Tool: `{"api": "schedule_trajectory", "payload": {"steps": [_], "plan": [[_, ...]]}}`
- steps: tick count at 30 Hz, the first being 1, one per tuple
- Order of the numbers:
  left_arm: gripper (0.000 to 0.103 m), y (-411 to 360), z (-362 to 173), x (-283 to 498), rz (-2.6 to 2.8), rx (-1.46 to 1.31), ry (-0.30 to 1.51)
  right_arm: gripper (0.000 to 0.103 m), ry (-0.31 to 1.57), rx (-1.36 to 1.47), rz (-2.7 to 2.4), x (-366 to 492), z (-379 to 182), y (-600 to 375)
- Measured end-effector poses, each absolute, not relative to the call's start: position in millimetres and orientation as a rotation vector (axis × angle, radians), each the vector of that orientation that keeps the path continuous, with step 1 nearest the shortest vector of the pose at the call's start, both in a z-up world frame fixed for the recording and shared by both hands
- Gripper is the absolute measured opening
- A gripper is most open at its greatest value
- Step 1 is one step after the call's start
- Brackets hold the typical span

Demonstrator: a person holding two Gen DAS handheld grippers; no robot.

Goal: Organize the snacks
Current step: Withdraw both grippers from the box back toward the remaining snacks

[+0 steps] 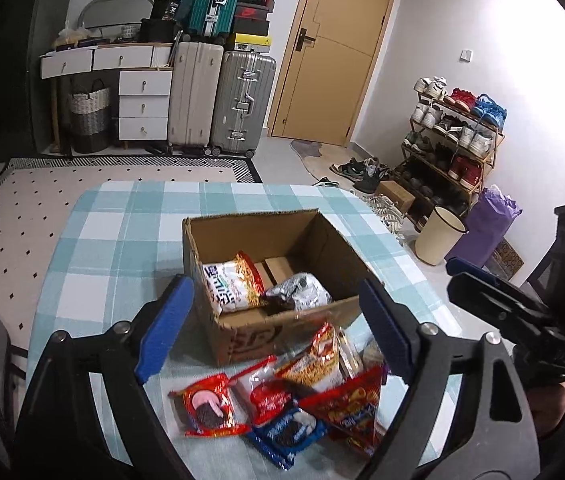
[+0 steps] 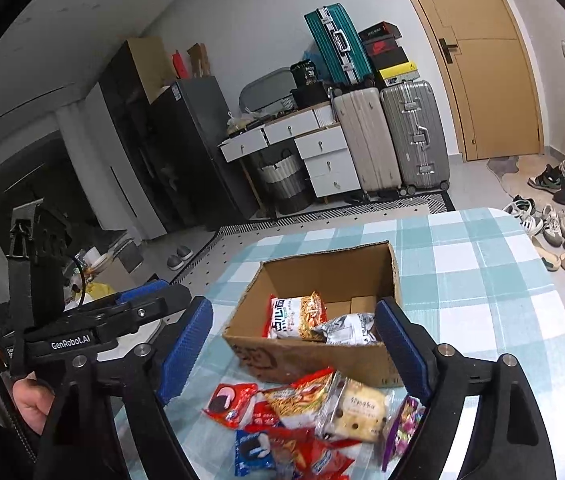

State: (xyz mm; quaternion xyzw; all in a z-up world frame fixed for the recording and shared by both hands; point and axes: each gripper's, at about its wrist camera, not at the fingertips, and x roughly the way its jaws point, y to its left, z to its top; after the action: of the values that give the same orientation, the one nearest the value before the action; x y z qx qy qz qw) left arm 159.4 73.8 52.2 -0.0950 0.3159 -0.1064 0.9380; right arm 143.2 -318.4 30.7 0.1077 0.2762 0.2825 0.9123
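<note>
An open cardboard box (image 1: 334, 240) (image 2: 378, 264) stands on the checked table. Inside lie a noodle packet (image 1: 232, 286) (image 2: 296, 316) and a silver-black packet (image 1: 300, 292) (image 2: 346, 330). A pile of snack packets (image 1: 282, 404) (image 2: 306, 420) lies in front of the box: red and blue cookie packs, orange noodle packs, a pale biscuit pack (image 2: 356, 410) and a purple candy pack (image 2: 400, 428). My left gripper (image 1: 274, 328) is open and empty above the pile. My right gripper (image 2: 294, 354) is open and empty above the pile, near the box's front wall.
The table with blue checked cloth (image 1: 122, 248) (image 2: 482, 280) stands in a room. Suitcases (image 1: 218, 100), a white drawer unit (image 1: 142, 104), a shoe rack (image 1: 454, 144) and a bin (image 1: 438, 240) stand beyond. Each gripper shows in the other's view (image 1: 522, 316) (image 2: 94, 320).
</note>
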Motion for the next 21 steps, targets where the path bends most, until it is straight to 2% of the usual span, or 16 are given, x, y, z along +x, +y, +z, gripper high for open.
{"api": "schedule_trajectory", "payload": {"steps": [5,9,21], "plan": [[0.088,71,48,138,-0.2,-0.195,0.651,0.091,0.557,0.217,0.575,117,33,-320],[0.1,71,40,124,-0.184,-0.197,0.652,0.094,0.554,0.219,0.568,98,30,-322],[0.102,73,6,98,-0.167,-0.208,0.68,0.097,0.606,0.24,0.547,61,-4,-330]]}}
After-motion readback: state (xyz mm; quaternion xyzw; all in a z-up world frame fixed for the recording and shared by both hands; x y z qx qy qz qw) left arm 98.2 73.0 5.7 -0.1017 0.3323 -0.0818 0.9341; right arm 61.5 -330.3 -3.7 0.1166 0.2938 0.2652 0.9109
